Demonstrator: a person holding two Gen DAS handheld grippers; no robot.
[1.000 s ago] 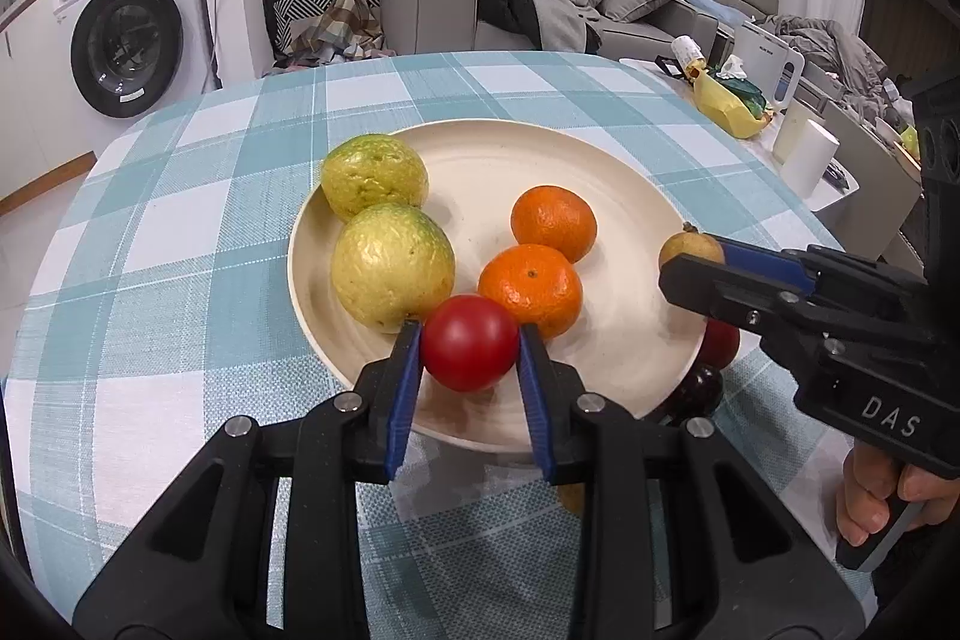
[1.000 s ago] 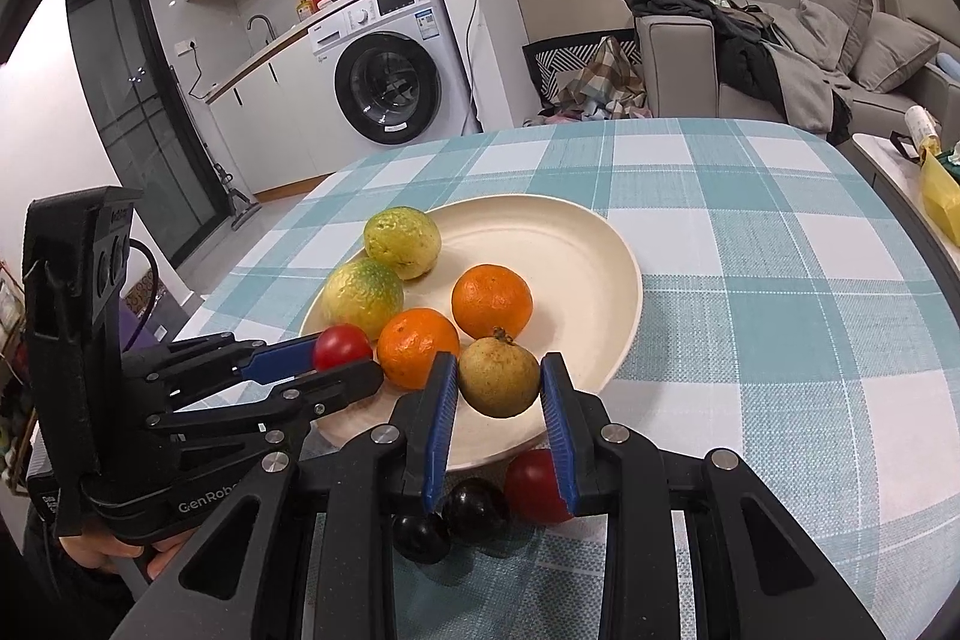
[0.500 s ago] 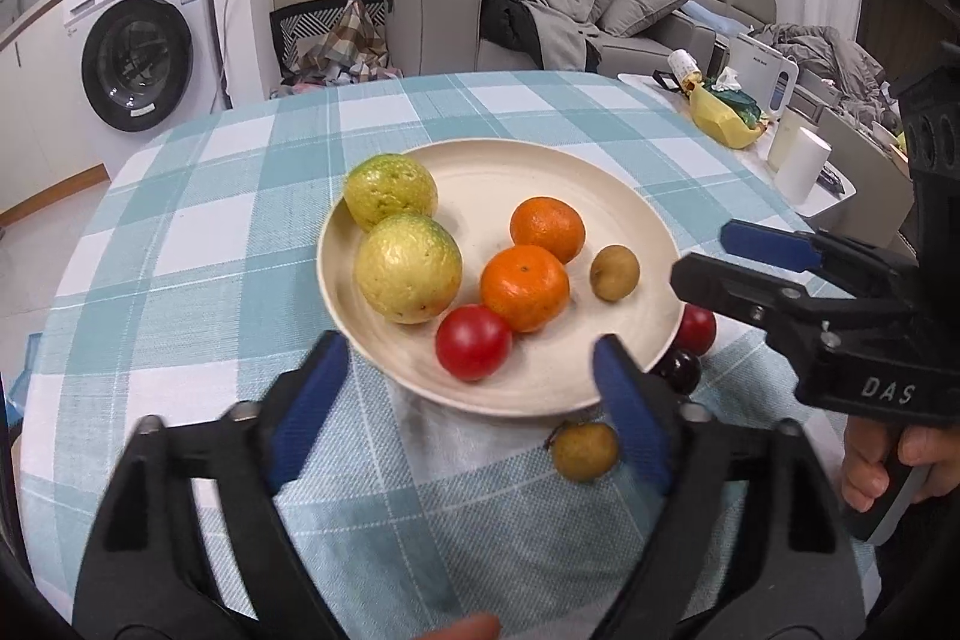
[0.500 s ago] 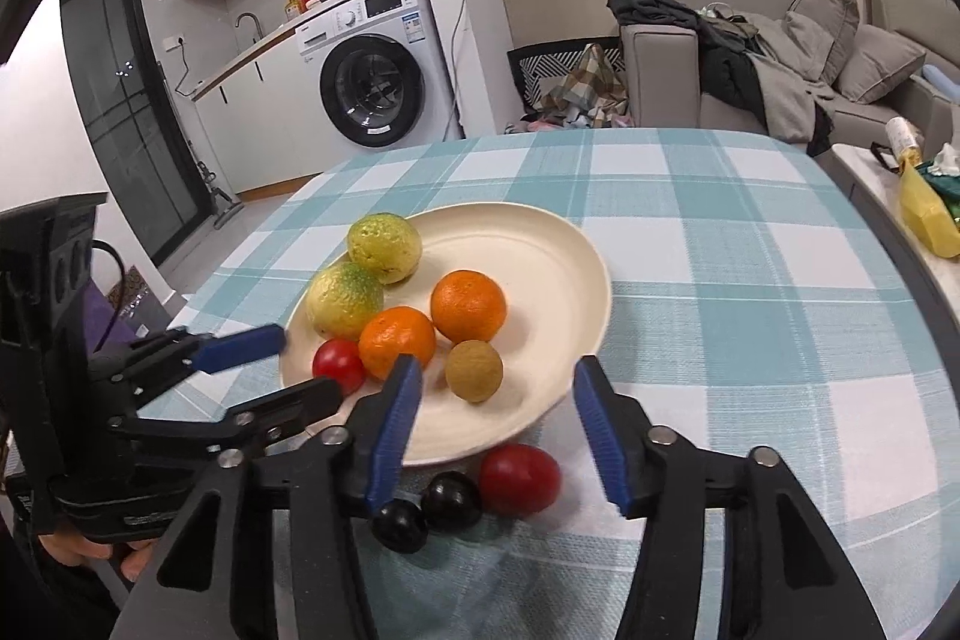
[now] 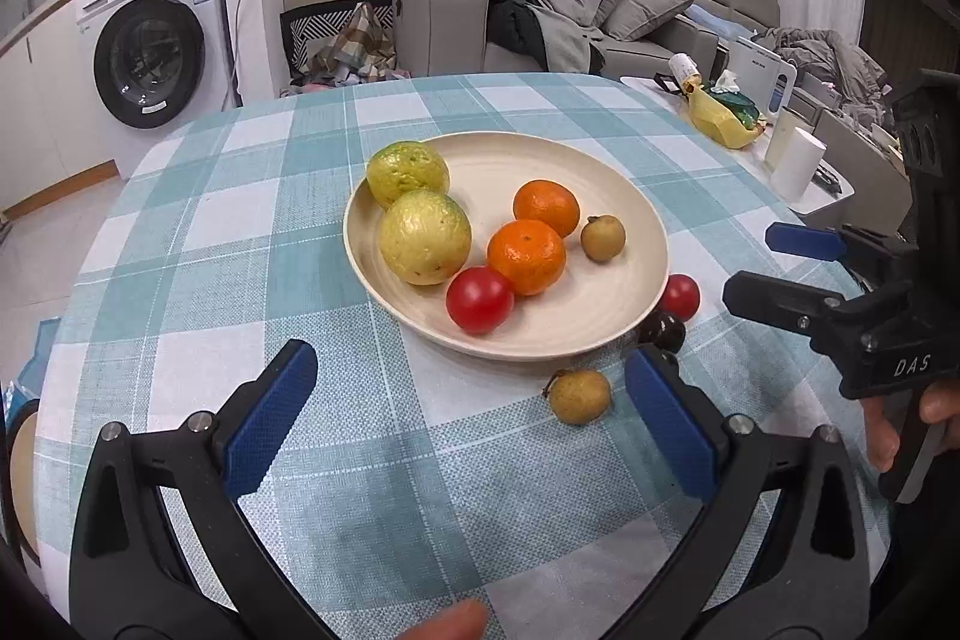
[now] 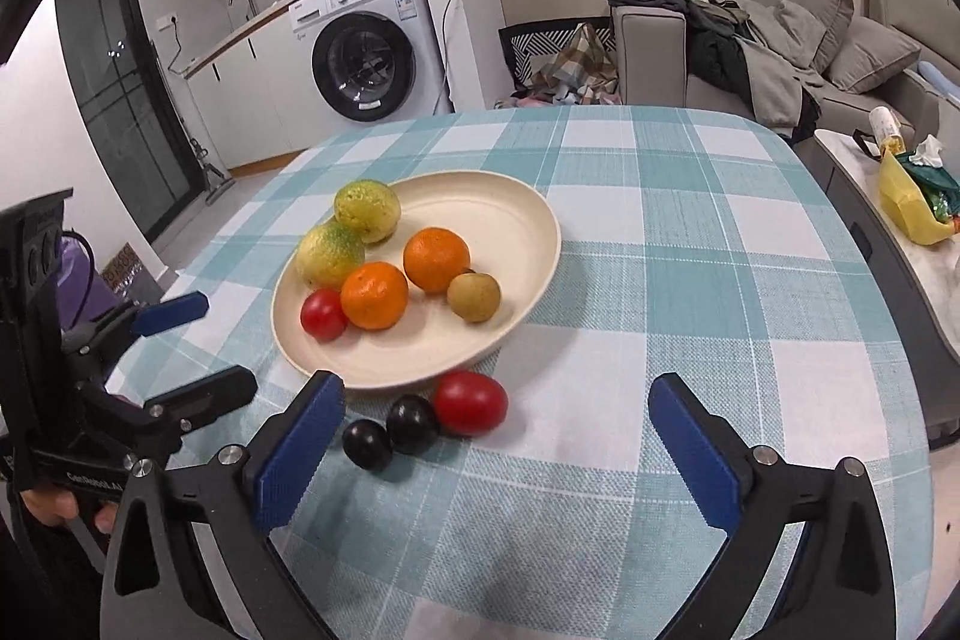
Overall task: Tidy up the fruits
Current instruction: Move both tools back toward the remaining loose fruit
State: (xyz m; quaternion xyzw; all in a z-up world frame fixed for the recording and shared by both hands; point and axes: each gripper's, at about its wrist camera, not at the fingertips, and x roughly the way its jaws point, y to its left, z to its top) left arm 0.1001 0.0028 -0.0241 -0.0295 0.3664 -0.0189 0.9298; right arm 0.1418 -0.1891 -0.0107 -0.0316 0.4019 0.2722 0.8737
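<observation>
The tabletop (image 5: pixel 180 220) fills the center of both views. The plate (image 5: pixel 600 322) sits mid-frame and holds 2 guavas (image 5: pixel 425 237), 2 oranges (image 5: pixel 526 256), 1 tomato (image 5: pixel 479 299) and 1 longan (image 5: pixel 602 237). The left hand-held gripper (image 5: pixel 471 418), at lower frame, is spread wide and holds nothing. The right hand-held gripper (image 6: pixel 495 451), at lower frame, is likewise wide and holds nothing. Off the plate, below its rim: a second tomato (image 6: pixel 470 402), 2 dark fruits (image 6: pixel 411 424) and a second longan (image 5: pixel 579 396).
</observation>
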